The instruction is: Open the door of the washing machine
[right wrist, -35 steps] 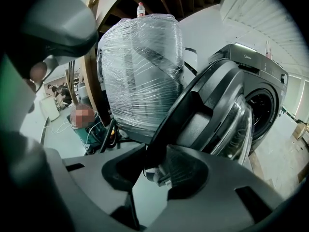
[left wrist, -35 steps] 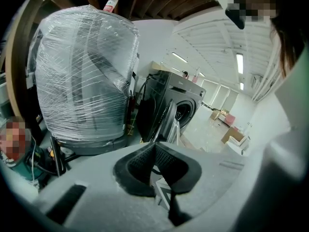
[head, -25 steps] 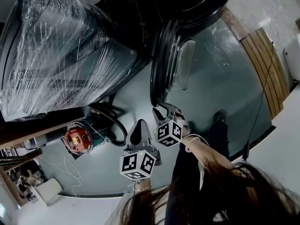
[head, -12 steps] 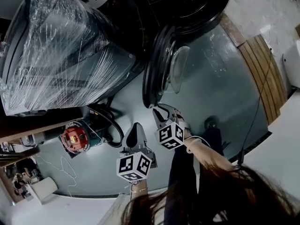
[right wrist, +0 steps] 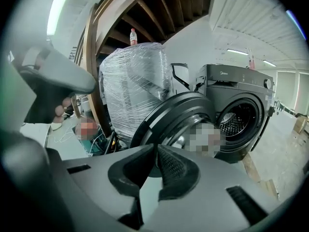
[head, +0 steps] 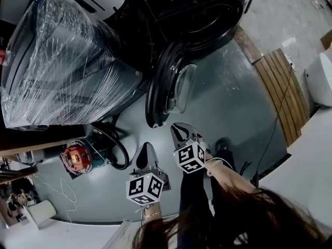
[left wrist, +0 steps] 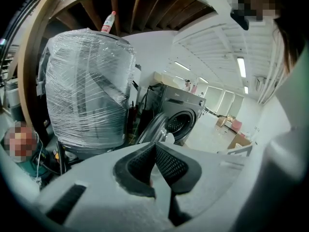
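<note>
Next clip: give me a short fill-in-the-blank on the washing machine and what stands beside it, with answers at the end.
1. The round door of the washing machine stands ____.
2. The big appliance beside the washing machine is wrapped all over in clear ____.
3. On top of that wrapped appliance stands a small ____ with a red cap.

Missing words: open; plastic film; bottle.

Lower centre: left gripper (head: 147, 149), jaws together; right gripper (head: 180, 130) just beside it, jaws closing on nothing; both point up-frame.
</note>
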Tool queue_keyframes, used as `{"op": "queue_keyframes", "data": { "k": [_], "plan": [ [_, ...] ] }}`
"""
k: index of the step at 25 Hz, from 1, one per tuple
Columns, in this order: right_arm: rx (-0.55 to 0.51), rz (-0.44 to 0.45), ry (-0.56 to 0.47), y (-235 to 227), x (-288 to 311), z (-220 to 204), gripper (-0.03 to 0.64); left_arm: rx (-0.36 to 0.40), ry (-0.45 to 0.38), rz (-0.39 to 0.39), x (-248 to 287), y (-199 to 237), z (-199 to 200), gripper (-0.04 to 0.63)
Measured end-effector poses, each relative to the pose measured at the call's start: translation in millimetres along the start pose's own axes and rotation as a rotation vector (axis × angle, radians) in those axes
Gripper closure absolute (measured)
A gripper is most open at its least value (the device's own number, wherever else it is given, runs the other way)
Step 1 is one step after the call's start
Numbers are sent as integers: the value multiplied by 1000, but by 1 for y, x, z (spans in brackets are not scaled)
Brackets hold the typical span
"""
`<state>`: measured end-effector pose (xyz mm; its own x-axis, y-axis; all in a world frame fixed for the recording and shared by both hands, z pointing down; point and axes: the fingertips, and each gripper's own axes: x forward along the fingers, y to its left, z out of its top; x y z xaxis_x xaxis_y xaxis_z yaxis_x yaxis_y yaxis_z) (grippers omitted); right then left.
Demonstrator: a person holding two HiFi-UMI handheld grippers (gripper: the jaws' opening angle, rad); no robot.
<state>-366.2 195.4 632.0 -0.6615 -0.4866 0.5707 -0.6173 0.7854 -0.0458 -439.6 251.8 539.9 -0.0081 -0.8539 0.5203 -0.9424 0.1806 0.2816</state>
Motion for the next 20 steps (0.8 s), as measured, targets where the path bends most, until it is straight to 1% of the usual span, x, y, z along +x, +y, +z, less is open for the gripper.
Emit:
{"op": "queue_keyframes", "data": {
  "k": [6,10,14,20],
  "plan": [
    [7,-39,-7,-32,-40,4,604,14,-7,-13,-1,-37,6,580],
    [15,-63,-14,-52,-63,12,604,0,-14,-17,-4,-61,11,580],
    [31,-99,-52,-72,-91,24,606,-24,-23,-17,-10,-83,16,580],
    [57,-144,-95,-94,-135,41,607,-22,-39,-27,-22,-119,26,580]
  ]
}}
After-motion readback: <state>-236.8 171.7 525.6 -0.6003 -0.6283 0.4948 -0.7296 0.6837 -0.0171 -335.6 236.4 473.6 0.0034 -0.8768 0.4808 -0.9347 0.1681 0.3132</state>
